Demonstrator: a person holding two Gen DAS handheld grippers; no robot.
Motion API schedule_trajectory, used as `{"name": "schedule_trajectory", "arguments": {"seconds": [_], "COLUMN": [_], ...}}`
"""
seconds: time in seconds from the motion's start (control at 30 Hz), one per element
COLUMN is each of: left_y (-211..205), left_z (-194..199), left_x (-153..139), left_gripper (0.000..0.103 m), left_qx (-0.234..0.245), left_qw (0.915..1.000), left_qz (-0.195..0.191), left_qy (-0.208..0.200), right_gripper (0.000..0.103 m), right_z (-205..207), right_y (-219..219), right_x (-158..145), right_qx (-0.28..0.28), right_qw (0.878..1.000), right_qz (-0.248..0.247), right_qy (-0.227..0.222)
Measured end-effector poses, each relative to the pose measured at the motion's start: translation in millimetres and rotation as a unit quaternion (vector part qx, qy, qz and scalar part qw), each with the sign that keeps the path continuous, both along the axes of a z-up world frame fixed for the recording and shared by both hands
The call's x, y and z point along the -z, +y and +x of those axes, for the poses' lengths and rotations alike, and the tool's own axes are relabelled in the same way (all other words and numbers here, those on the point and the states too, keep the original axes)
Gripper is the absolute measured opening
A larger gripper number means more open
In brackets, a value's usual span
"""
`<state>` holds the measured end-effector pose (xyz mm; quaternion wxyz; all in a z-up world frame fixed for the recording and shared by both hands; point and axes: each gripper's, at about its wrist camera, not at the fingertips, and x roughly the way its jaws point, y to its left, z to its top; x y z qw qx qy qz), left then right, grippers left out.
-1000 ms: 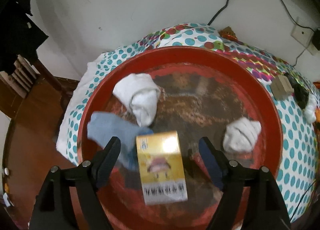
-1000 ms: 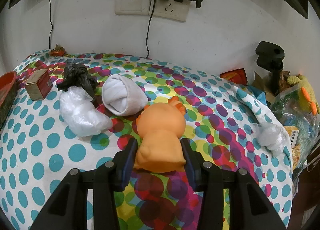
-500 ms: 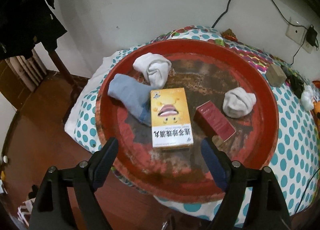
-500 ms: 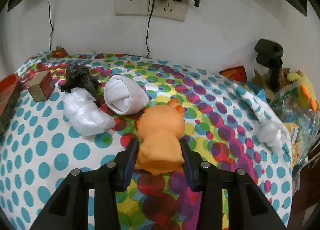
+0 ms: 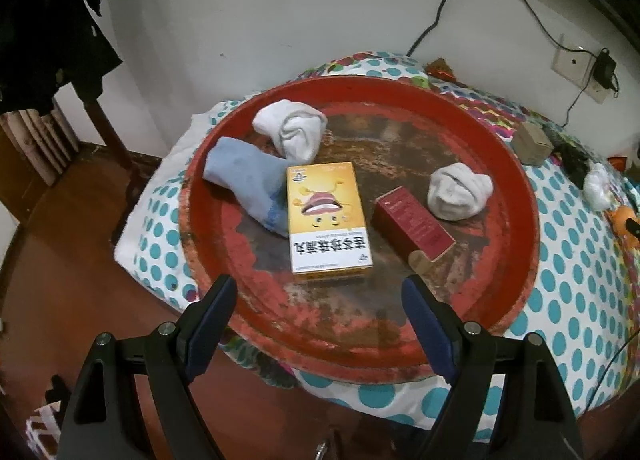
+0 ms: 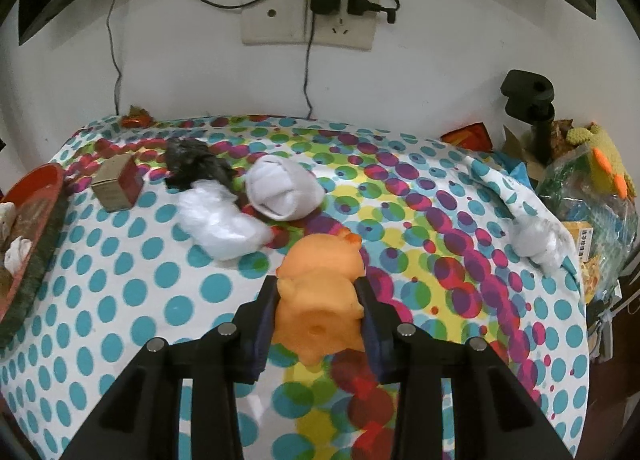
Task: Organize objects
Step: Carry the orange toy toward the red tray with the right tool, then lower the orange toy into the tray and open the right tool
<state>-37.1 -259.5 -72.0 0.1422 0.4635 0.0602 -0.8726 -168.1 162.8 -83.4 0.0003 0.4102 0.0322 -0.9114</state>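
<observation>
We found the left gripper (image 5: 316,320) released, its jaws spread wide and holding nothing, poised over the near rim of the red tray (image 5: 524,196). The tray served as the collection point: it held a yellow box (image 5: 326,216) lying flat at the centre, a blue sock (image 5: 248,180) touching the box's left edge, a white sock (image 5: 292,130) at the far left, a red box (image 5: 412,224) right of centre, and a white bundle (image 5: 458,190) just beyond it. We judged the spread jaws consistent with a hand that had no item to carry and was free for the next. The right gripper (image 6: 320,308) was clenched on the orange toy (image 6: 320,296), the pads pressing its flanks, the toy's base turned toward the camera. Whether the toy rested on the cloth (image 6: 120,300) or hung just above it we could not tell. The toy sat near centre of the table, well apart from the tray at the far left. Left on the cloth were a rolled sock (image 6: 282,192), a white bag (image 6: 218,224), a black bag (image 6: 192,162) and a small carton (image 6: 118,184). We judged the firm side grip suited to carrying the toy toward the tray.
</observation>
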Motion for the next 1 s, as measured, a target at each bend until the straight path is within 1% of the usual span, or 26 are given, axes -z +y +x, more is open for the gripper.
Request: {"name": "schedule_trajectory", "arguments": {"seconds": [0.13,0.27,0.53,0.7,1.0], "left_y": [0.9,0.3,-2.9,-12.7,-27.7], "left_z": [1.0,2.5,4.0,6.9,10.4], "left_x": [-2.3,-4.8,-6.4,-7.7,-8.9], "left_gripper": [0.083,0.083,0.083,0.083,0.083], "left_qx": [0.004,0.007,-0.001,-0.016,-0.037], "left_qw": [1.0000,0.9998,0.9998,0.9995,0.9988], "left_qz": [0.002,0.013,0.021,0.027,0.029], "left_qy": [0.004,0.009,0.003,-0.001,-0.010], "right_gripper": [0.038,0.038,0.038,0.038,0.038], "right_z": [7.5,11.9,22.5,30.3,39.8], "right_y": [-9.8,-18.8,-47.6,-73.6,-143.6], "right_x": [-7.5,-14.3,-24.4,-33.7,-52.3], "right_qx": [-0.006,-0.014,-0.045,-0.074,-0.142], "right_qw": [1.000,1.000,0.999,0.997,0.989], "right_qz": [0.001,0.006,0.008,-0.001,-0.028], "right_qy": [0.005,0.010,0.017,0.022,0.032]}}
